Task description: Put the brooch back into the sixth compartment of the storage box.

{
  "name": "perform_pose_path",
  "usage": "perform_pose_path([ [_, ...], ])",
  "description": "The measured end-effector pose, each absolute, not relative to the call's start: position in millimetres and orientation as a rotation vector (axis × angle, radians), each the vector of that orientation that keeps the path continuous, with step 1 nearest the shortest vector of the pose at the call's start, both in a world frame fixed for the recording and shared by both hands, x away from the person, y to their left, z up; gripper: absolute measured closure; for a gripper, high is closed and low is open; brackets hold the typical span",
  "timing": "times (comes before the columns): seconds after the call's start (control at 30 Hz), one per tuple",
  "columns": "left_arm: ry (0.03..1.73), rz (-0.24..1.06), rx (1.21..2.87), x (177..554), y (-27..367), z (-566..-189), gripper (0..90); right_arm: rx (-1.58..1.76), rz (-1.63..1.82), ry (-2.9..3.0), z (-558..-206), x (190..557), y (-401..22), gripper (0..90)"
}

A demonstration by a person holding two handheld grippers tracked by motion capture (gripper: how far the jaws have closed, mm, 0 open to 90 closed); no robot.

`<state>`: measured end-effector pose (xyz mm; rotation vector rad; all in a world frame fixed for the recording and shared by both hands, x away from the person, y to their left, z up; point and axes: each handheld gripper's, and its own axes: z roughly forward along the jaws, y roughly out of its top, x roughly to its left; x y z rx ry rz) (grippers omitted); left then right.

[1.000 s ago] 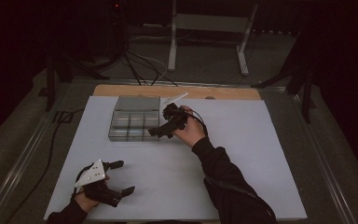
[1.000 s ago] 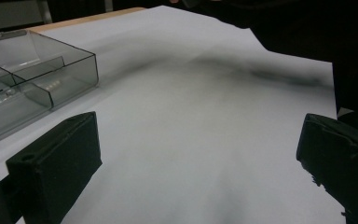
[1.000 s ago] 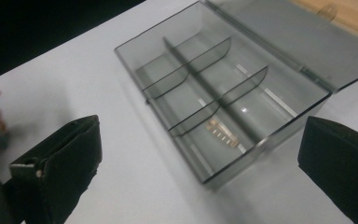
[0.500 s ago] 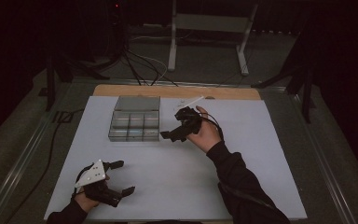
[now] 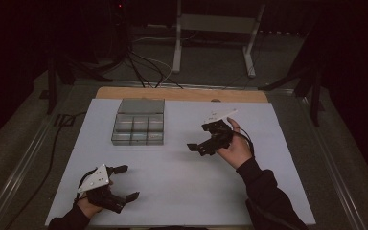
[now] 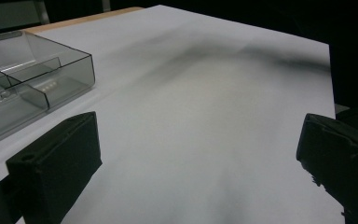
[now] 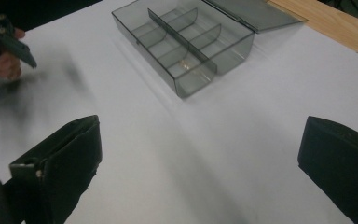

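Your right gripper [image 5: 202, 140] hangs over the white table cover [image 5: 182, 191], right of centre, jaws spread wide with nothing between them. In the right gripper view both black jaws stand far apart over bare white surface, aimed toward the box.

The clear grey compartment box [image 5: 137, 128] sits on the cover toward the far left, well apart from your right gripper. Its lid [image 5: 141, 106] is open and lies flat behind it, toward the wooden table edge [image 5: 124, 93]. Dividers split the box into small compartments; in the right gripper view [image 7: 186, 44] a small pale item shows in one near compartment, too small to identify.

Your left gripper [image 5: 124, 183] rests low at the near left of the cover, jaws also wide open and holding nothing. Its grey three-cornered plate [image 5: 95, 177] faces up. In the left gripper view a corner of the box [image 6: 32, 79] lies at the left, beyond the left jaw, not touching it.
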<state>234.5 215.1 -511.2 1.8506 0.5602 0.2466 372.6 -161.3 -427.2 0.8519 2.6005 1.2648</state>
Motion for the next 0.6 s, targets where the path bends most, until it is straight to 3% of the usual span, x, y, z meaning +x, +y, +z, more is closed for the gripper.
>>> perform_pose_path([
  [0.6, 0.562, 0.246, 1.859, 235.3, 214.4, -511.9, 1.2, 0.952, 1.333, 2.589, -470.5, 324.4, -229.2, 0.0],
])
